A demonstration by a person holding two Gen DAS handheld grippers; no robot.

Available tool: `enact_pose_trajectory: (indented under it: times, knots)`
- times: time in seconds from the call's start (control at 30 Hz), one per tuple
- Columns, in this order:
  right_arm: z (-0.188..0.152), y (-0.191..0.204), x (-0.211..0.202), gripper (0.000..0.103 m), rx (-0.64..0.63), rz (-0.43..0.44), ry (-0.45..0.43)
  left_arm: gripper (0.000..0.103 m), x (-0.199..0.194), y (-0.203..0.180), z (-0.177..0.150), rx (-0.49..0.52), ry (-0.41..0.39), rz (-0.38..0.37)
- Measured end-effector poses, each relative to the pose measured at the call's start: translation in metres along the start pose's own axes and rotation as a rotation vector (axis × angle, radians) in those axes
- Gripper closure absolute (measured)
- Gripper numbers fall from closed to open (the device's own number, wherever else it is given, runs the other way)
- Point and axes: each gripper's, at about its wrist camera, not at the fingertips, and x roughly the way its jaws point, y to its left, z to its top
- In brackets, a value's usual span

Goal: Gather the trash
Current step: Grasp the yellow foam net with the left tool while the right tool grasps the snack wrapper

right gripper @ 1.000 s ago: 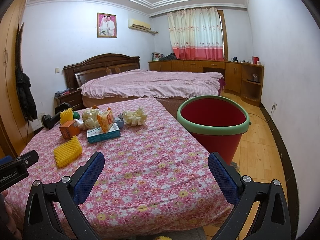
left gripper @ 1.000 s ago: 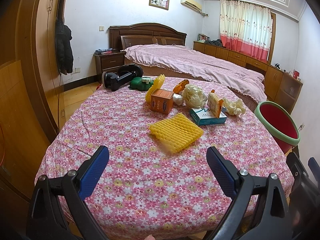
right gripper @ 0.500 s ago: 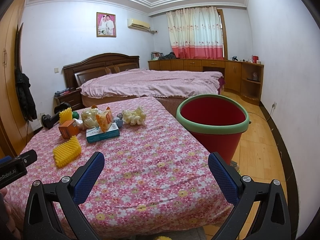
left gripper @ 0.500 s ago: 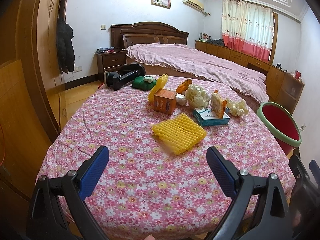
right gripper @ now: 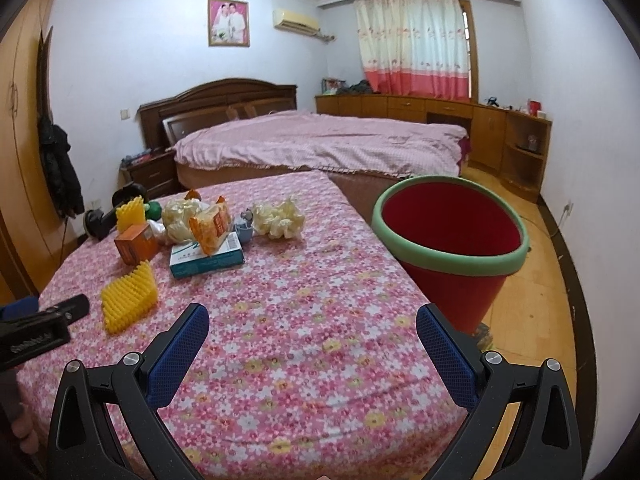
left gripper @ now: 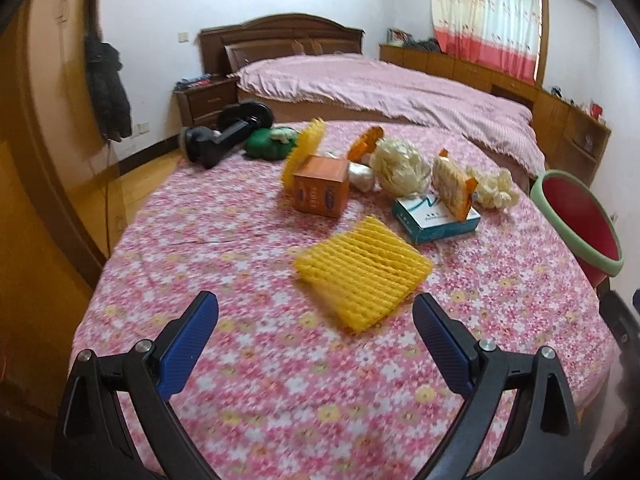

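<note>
**Trash spread on a floral tablecloth, both grippers empty**

Pink floral cloth covers a table in a bedroom, with a bed beyond it. From the left wrist view, the left gripper hovers over the near edge, fingers spread wide and grasping nothing. Just beyond them lies a yellow foam net. Farther off sit an orange box, a teal tissue box with a snack wrapper leaning on it, and crumpled paper. A red bin stands at the far right.

From the right wrist view, the right gripper is likewise released and empty above the cloth. The bin stands right of the table, the trash cluster far left.
</note>
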Motion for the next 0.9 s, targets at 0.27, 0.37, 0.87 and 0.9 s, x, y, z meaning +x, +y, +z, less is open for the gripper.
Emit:
enact_pose_trajectory:
  times: [0.27,0.37,0.87,0.9]
  knots:
    - [0.022,0.003,0.017,0.000,-0.038,0.030,0.019,0.009,0.041,-0.010,0.014,-0.011,0.083,-0.047]
    - [0.027,0.004,0.025,0.000,-0.038,0.037,0.032,0.019,0.054,-0.011,0.017,-0.012,0.111,-0.039]
    - [0.033,0.008,0.042,0.000,-0.053,0.055,0.074,0.075,0.073,-0.006,0.026,-0.109,0.149,-0.286]
    - [0.034,0.009,0.043,0.000,-0.055,0.057,0.078,0.076,0.071,-0.007,0.026,-0.105,0.145,-0.292]
